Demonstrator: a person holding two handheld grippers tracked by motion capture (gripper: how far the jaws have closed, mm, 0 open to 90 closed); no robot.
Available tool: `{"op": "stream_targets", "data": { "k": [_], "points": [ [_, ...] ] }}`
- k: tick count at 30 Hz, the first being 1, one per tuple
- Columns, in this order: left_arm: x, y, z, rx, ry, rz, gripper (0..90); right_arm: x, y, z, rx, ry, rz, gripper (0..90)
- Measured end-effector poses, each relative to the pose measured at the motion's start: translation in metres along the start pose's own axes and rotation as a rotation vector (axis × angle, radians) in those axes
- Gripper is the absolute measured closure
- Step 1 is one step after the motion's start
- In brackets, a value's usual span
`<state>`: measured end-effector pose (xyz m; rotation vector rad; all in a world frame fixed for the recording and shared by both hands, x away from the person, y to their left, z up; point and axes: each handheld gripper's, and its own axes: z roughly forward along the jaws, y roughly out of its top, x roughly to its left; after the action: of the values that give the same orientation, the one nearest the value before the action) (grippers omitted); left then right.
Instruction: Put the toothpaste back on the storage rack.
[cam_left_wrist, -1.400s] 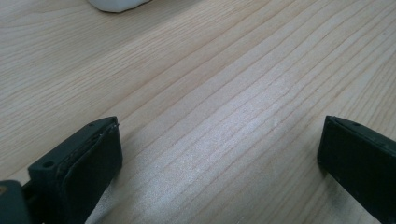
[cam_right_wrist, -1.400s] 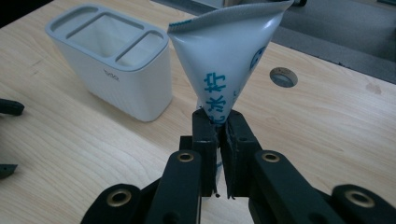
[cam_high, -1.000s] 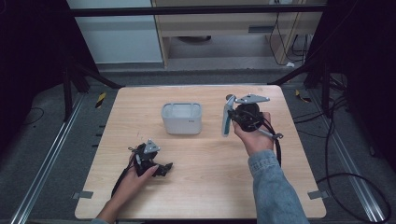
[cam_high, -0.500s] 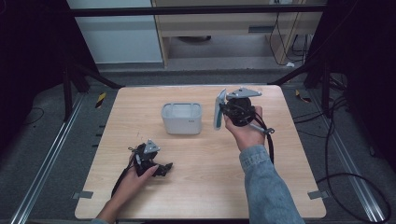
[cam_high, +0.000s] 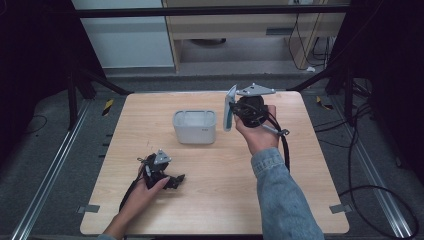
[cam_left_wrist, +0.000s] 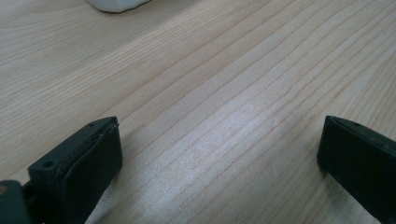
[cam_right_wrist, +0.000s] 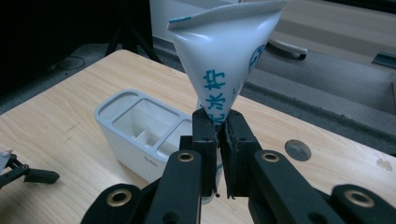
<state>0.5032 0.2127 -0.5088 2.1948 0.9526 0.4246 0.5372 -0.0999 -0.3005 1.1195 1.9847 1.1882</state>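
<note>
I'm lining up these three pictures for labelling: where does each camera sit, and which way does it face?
High view: above the near side, looking forward and down on the table; both forearms show.
Left gripper view: on the left gripper, facing bare wood.
Right gripper view: on the right gripper, facing its tube.
Shared: the white holder, seen from high and right.

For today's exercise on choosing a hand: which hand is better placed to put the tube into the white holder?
The right. Its gripper already clamps the tube just beside the white holder. The left gripper rests open on the table, farther away.
</note>
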Motion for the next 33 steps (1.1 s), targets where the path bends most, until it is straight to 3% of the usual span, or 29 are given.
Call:
{"op": "stream_targets", "data": {
  "k": [10, 33],
  "points": [
    [0.0, 0.0, 0.0, 0.0, 0.0, 0.0, 0.0, 0.009, 0.023, 0.002, -0.021, 0.006, -0.026, 84.8],
    [0.0, 0.0, 0.0, 0.001, 0.0, 0.001, 0.0, 0.022, 0.053, 0.011, -0.073, 0.023, -0.039, 84.8]
  ]
}}
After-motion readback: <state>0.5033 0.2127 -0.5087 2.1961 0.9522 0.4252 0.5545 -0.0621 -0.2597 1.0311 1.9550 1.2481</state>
